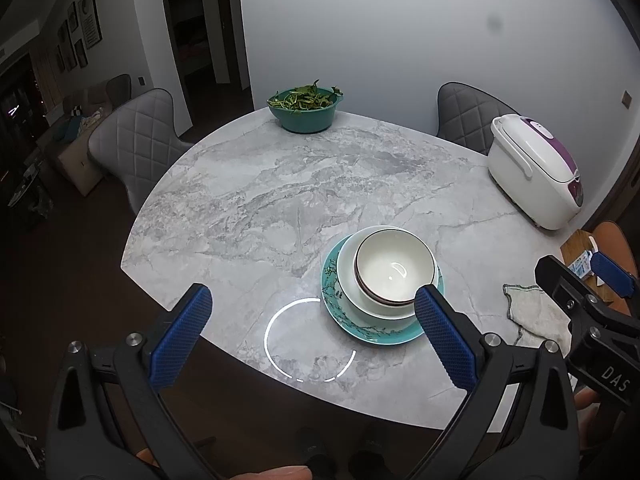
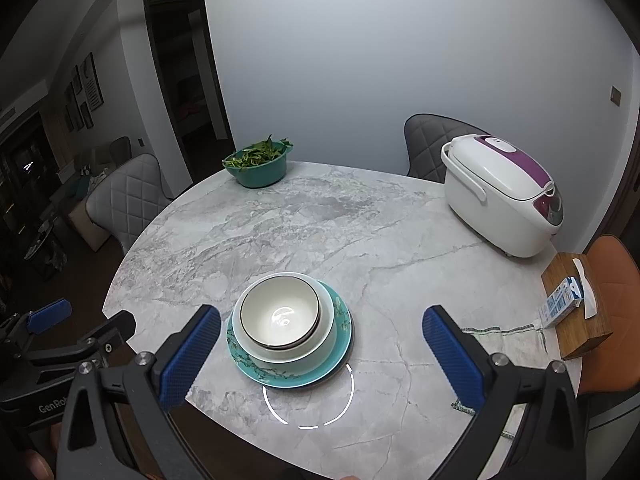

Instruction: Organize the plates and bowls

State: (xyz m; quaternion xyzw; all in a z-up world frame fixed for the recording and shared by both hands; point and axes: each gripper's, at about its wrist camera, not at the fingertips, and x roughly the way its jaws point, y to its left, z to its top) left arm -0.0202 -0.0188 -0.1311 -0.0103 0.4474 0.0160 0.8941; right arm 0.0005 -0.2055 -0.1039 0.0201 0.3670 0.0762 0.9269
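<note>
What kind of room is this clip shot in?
Most likely a home dining area: a round grey marble-pattern table with quilted grey chairs, a white and purple rice cooker, and stacked crockery.

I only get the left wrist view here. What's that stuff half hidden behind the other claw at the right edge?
Observer: A small blue and white carton lying on top of a brown wooden box.
Visitor: And the pale rag with a grey hem, where does it end?
Observer: It stretches across to the side of that wooden box.
Visitor: Is the right claw holding anything?
Observer: No, seen from its own camera it is open wide and grips nothing.
</note>
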